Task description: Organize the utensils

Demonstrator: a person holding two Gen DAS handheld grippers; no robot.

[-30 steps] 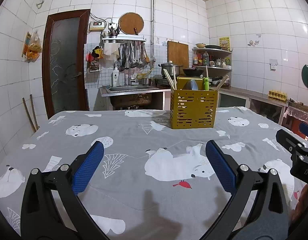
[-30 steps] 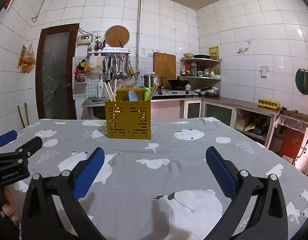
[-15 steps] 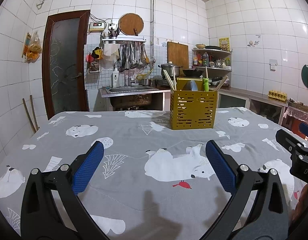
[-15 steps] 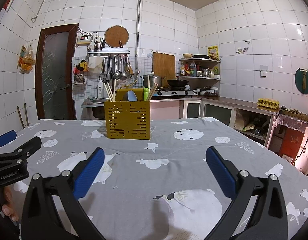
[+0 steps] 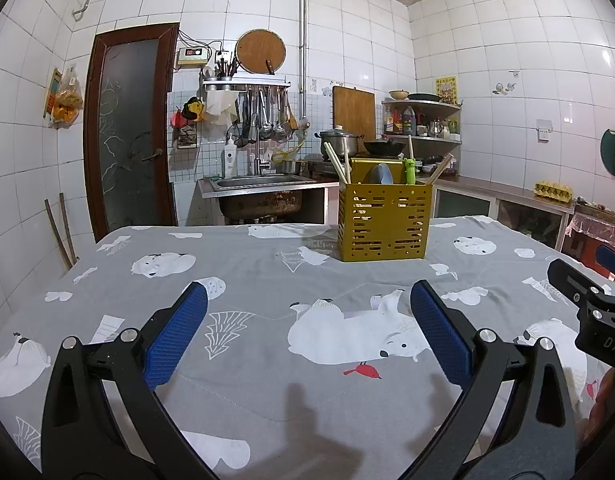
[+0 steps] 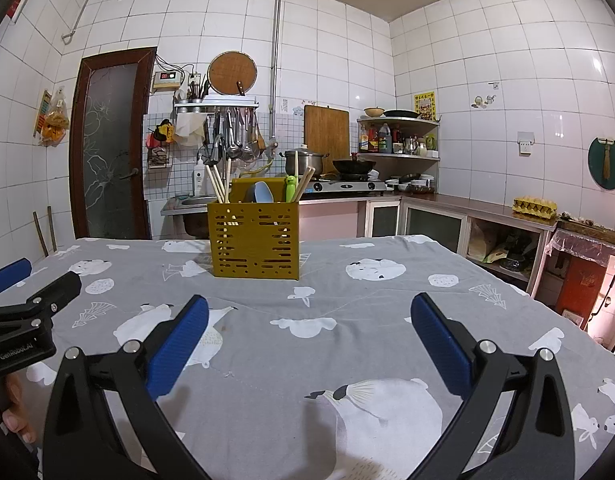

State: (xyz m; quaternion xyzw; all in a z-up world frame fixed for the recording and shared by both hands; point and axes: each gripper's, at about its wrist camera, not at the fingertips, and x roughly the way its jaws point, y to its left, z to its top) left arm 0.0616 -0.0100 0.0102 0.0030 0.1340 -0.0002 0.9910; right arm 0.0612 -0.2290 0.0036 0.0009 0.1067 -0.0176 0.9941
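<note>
On my left I see the left gripper (image 5: 307, 328) low over the grey tablecloth (image 5: 247, 264) with white bear prints; its blue pads (image 5: 175, 340) stand wide apart and nothing is between them. Further ahead, a little to the right of its centre line, the yellow perforated utensil caddy (image 5: 383, 222) stands upright on the cloth, well apart from the pads. Inside it the wooden chopsticks (image 5: 336, 162) lean with their upper ends to the left, their long axis close to vertical. Beside them a grey-blue spoon (image 5: 380, 174) shows its bowl upward, then a green utensil (image 5: 409, 170) stands upright, and one more pair of chopsticks (image 5: 439, 170) leans to the right. The right gripper (image 6: 309, 330) is also spread and empty above the cloth; in its view the caddy is ahead and left of centre. At the left border of this view a hand (image 6: 15, 420) holds the other gripper.
</note>
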